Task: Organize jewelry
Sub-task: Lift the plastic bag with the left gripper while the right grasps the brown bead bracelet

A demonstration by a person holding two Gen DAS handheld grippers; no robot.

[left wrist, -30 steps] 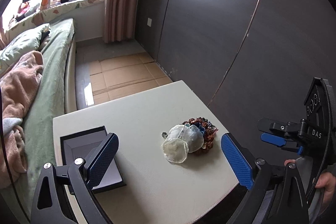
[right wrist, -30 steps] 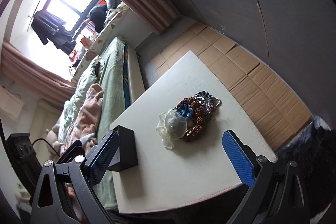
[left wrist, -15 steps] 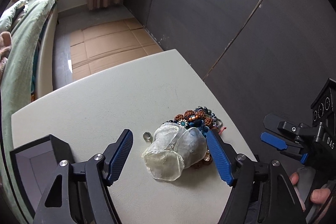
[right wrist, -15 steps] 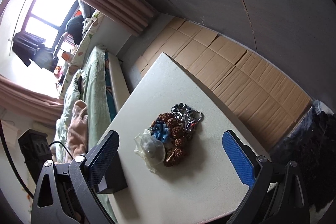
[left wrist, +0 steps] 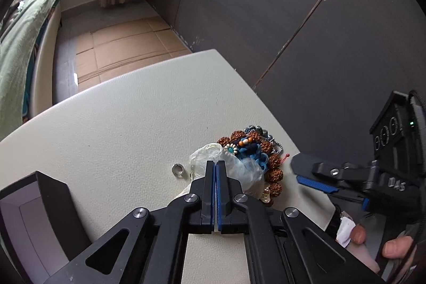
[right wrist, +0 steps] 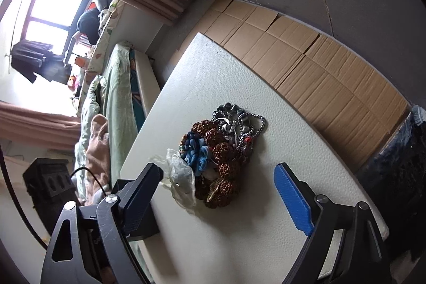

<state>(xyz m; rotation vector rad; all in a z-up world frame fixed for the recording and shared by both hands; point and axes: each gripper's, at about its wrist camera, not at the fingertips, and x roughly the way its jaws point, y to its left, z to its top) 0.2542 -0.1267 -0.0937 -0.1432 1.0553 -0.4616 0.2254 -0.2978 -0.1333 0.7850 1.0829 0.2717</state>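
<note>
Resting on white table (left wrist: 127, 119), jewelry pile (right wrist: 221, 148), cardboard-covered floor (right wrist: 306, 65) beyond

Jewelry pile (left wrist: 255, 151) on table (left wrist: 119, 124), just ahead-right of left gripper (left wrist: 215, 164) tips; plastic bag (left wrist: 239, 172) against pile's near-left side. Small ring (left wrist: 177, 169) just left of tips. Open box (left wrist: 40, 217) far left. Right gripper (right wrist: 215, 182) straddles pile from the near side.

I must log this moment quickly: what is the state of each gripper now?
Left gripper: shut, apparently pinching the clear plastic bag.
Right gripper: open, holding nothing.
</note>
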